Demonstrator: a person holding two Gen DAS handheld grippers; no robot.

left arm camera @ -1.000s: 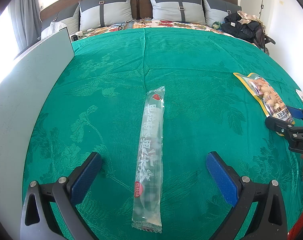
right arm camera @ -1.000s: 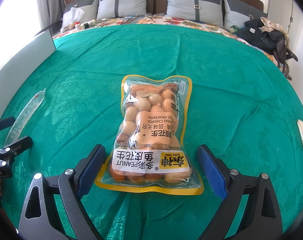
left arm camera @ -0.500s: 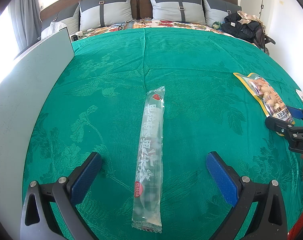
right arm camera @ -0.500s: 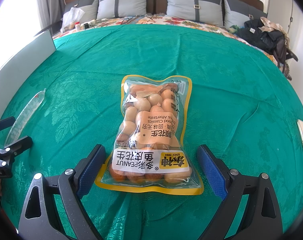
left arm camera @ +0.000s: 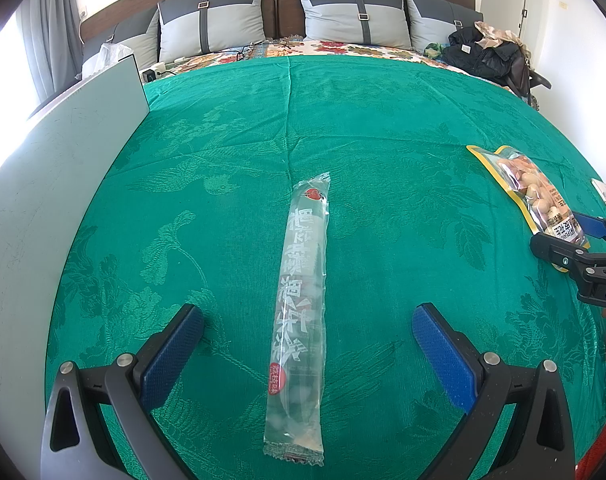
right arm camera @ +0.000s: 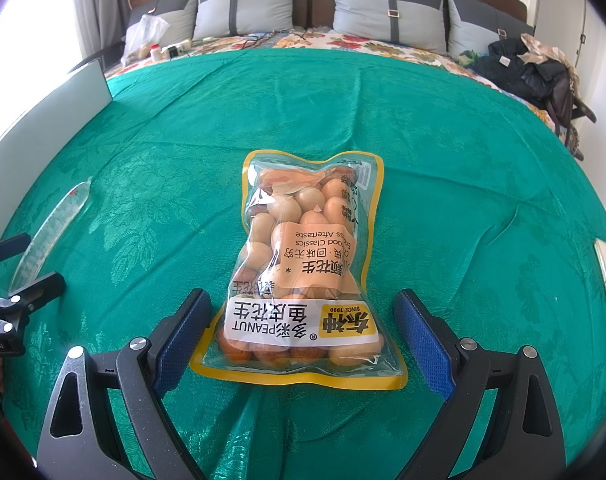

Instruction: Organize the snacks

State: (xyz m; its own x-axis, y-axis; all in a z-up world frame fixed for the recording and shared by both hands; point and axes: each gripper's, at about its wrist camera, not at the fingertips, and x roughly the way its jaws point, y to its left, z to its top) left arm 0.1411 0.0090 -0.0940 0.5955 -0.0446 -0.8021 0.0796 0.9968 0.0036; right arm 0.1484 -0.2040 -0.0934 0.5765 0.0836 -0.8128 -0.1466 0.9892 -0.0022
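Both claws are held wide open — the left gripper (left arm camera: 307, 326) straddling the jelly stick (left arm camera: 301, 312), the right gripper (right arm camera: 303, 310) straddling the peanut bag (right arm camera: 305, 268) at 12 o'clock — apparently lined up for pickup.

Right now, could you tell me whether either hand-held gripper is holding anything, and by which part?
Nothing is held: the left hand-held gripper straddles the jelly stick, the right hand-held gripper the peanut bag, both open.
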